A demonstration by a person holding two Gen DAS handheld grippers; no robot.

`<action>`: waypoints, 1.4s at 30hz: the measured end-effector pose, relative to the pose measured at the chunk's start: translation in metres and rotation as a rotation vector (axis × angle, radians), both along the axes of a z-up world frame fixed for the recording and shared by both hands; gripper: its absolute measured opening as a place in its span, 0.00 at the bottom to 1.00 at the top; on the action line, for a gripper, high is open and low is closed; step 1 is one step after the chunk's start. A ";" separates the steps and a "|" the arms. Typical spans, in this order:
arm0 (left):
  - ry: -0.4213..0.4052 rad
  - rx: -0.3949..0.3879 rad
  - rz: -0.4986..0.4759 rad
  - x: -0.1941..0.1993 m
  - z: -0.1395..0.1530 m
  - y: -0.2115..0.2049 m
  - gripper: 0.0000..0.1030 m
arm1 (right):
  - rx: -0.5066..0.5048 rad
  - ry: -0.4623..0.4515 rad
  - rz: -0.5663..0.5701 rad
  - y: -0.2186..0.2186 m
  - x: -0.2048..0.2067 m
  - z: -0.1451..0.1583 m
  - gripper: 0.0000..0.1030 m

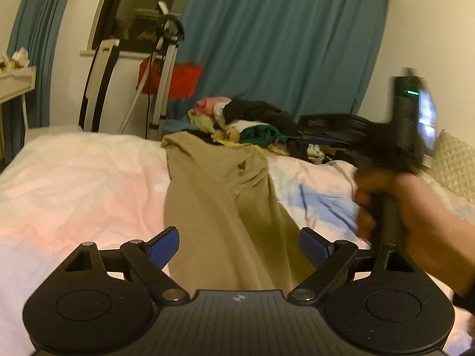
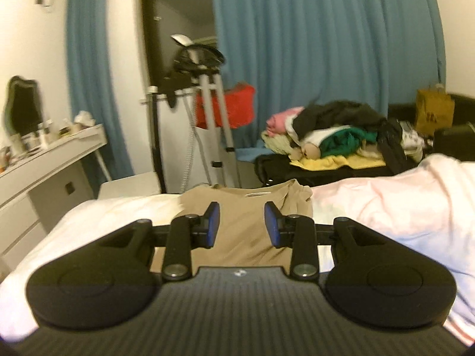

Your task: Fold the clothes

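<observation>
A tan garment (image 1: pixel 219 195) lies lengthwise on the pale pink and blue bedcover (image 1: pixel 74 184), folded into a long strip with a bunched fold near its far end. My left gripper (image 1: pixel 239 246) is open just above its near end, a blue pad on each side of the cloth. In the right wrist view the same tan garment (image 2: pixel 243 228) lies ahead, and my right gripper (image 2: pixel 242 225) is open over it and holds nothing. In the left wrist view the right gripper's handle (image 1: pixel 392 154), blurred by motion, is held in a hand at the right.
A pile of mixed clothes (image 1: pixel 246 121) lies beyond the bed on a dark case (image 2: pixel 326 166). A clothes steamer stand (image 2: pixel 207 112), a red bag (image 2: pixel 228 106), a white dresser (image 2: pixel 44 160) and blue curtains (image 2: pixel 326 44) stand behind. A quilted pillow (image 1: pixel 454 160) is at the right.
</observation>
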State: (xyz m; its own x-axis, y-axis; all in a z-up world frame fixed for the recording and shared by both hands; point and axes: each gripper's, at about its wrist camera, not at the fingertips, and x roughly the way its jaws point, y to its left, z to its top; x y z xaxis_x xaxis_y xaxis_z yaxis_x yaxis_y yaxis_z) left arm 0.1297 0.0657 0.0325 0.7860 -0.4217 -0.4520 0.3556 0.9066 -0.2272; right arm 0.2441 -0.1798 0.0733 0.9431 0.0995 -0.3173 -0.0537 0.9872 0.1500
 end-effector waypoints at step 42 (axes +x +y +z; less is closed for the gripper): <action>0.786 -0.348 0.174 -0.026 -0.098 0.063 0.06 | 0.957 0.637 -0.051 -0.090 -0.201 -0.165 0.55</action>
